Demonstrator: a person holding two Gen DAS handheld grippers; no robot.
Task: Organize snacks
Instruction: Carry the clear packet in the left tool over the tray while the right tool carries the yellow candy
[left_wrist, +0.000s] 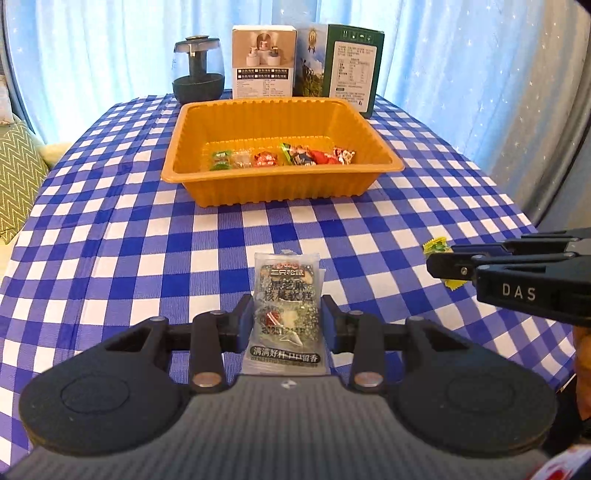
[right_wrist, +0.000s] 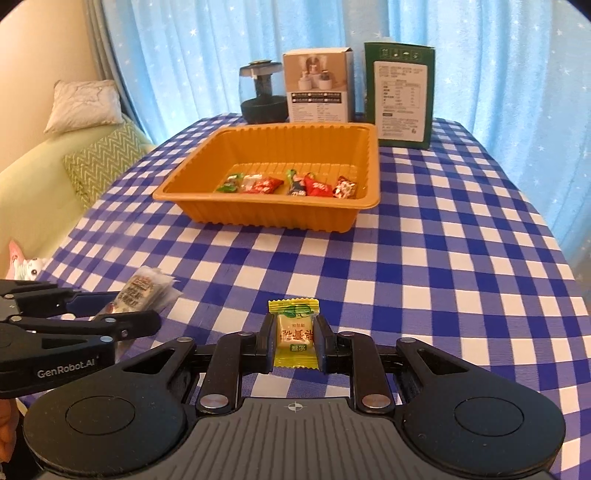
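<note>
a bench under a blue-and-white checked cloth carries a ribbed orange plastic tray with a row of small wrapped sweets along its near inner wall. nearer the camera, the left gripper is clenched on a clear flat snack packet with dark print. to its right, the right gripper is clenched on a small yellow-ended wrapped candy.
</note>
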